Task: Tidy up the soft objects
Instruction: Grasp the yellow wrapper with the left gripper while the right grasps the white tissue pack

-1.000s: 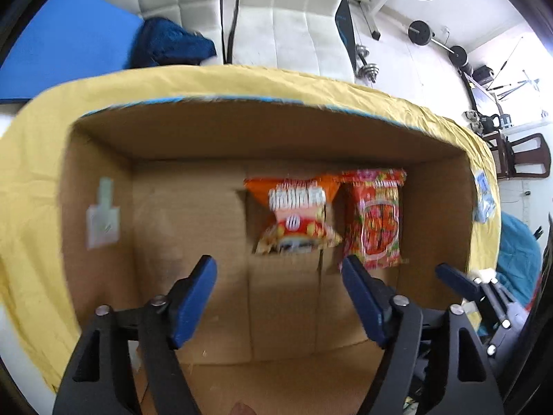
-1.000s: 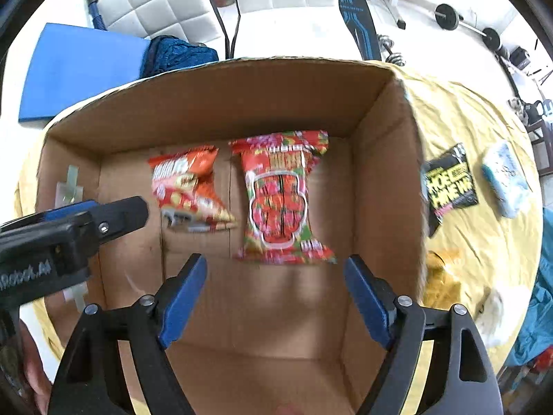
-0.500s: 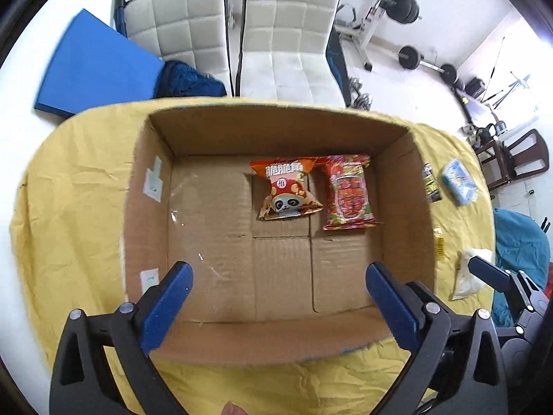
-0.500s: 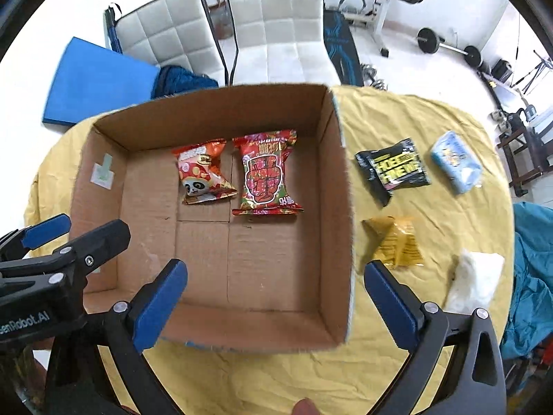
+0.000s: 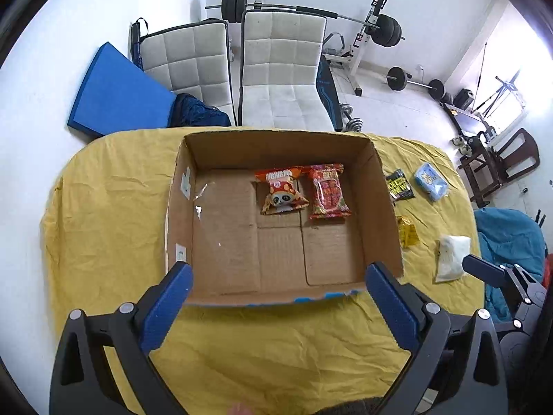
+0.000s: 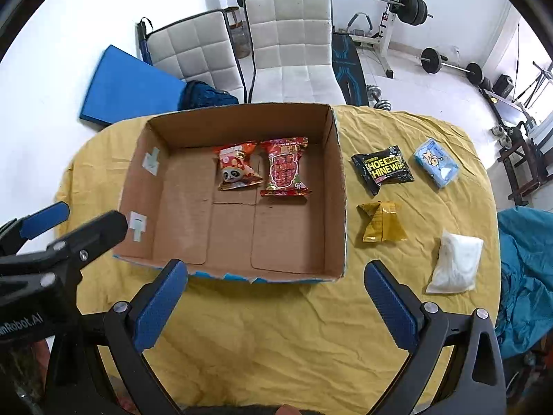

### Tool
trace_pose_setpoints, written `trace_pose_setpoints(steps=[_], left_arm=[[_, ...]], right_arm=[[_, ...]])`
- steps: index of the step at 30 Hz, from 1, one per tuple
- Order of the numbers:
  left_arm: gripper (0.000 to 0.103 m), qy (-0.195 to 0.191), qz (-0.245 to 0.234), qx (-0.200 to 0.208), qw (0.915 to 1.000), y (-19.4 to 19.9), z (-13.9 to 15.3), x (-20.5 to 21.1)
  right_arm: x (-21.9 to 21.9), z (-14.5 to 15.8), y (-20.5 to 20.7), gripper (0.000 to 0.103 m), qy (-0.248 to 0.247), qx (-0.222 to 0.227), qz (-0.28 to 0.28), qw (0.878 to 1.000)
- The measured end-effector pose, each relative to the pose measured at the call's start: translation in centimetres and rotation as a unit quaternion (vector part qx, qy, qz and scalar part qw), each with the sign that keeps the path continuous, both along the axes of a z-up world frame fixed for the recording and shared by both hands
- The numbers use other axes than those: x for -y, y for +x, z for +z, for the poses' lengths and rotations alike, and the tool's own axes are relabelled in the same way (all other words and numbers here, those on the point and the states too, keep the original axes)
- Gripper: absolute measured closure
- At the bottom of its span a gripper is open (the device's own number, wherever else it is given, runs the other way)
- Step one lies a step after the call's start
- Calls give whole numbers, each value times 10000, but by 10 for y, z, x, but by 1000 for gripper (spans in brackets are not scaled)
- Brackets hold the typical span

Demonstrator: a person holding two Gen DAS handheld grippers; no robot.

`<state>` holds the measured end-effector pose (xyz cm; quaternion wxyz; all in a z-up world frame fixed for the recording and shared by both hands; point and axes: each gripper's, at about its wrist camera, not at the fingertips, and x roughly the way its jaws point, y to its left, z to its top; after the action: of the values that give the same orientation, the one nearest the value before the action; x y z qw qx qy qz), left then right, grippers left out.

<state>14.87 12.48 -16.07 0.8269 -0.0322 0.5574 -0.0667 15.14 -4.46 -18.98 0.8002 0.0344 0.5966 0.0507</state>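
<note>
An open cardboard box (image 5: 383,207) (image 6: 340,190) sits on the yellow tablecloth. Inside at the back lie an orange panda snack bag (image 5: 281,192) (image 6: 236,169) and a red snack bag (image 5: 326,190) (image 6: 285,166), side by side. To the right of the box lie a black packet (image 6: 382,167) (image 5: 399,185), a blue tissue pack (image 6: 437,162) (image 5: 430,181), a yellow packet (image 6: 380,221) (image 5: 406,231) and a white pouch (image 6: 456,263) (image 5: 451,257). My left gripper (image 5: 276,304) and my right gripper (image 6: 276,301) are both open and empty, above the cloth in front of the box.
The yellow cloth (image 6: 276,328) covers a round table. Two white padded chairs (image 5: 281,72) stand behind it, with a blue mat (image 5: 117,93) and gym weights (image 5: 383,29) farther back. A teal cloth (image 6: 525,259) hangs at the right edge.
Both grippers have pulled up and back out of the box, leaving the two snack bags inside. The whole box and the packets to its right have come into view.
</note>
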Motion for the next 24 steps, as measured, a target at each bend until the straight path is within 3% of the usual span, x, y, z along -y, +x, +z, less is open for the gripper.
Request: trace_pose_setpoints(steps=[7, 11, 18, 24], left_arm=[[0, -168, 24, -69, 9998, -7, 6, 3], [0, -223, -104, -105, 9996, -1, 6, 28], [0, -609, -607, -415, 9954, 32, -5, 121], [0, -348, -1301, -962, 9862, 81, -47, 237]], right_arm=[[8, 17, -17, 0, 173, 35, -87, 9998], [39, 17, -22, 0, 241, -58, -351, 9991], [178, -15, -20, 0, -32, -450, -1538, 9871], [299, -76, -10, 0, -300, -1036, -2130, 9711]])
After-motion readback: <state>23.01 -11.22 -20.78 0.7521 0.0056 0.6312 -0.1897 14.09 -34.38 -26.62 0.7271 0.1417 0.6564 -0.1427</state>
